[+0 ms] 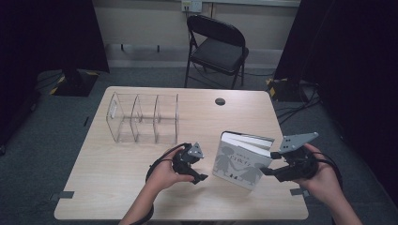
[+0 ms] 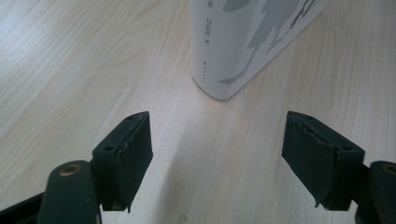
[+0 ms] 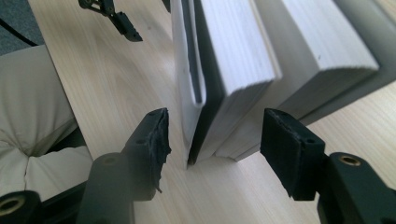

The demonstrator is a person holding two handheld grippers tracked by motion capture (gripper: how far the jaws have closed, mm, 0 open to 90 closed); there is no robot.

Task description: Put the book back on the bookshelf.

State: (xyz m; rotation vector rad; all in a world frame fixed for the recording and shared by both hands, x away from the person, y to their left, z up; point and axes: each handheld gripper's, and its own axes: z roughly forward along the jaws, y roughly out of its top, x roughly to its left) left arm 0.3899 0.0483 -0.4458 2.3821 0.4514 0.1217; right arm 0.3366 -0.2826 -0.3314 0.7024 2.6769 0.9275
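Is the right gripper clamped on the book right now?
No. In the right gripper view the right gripper has its pads apart, standing clear on either side of the upright book.

A clear divider rack (image 1: 143,118) stands on the wooden table (image 1: 117,187), with a black folding chair (image 1: 217,47) beyond it.

The white book (image 1: 241,161) is showing grey silhouette figures across its cover, just ahead of the black right gripper (image 1: 265,171), with small dark lettering running down its white spine and pale page edges facing up. The black left gripper (image 1: 201,177) is hovering over the light wood-grain table (image 1: 112,187). Beyond it, the clear organizer (image 1: 143,118) is catching pale reflections.
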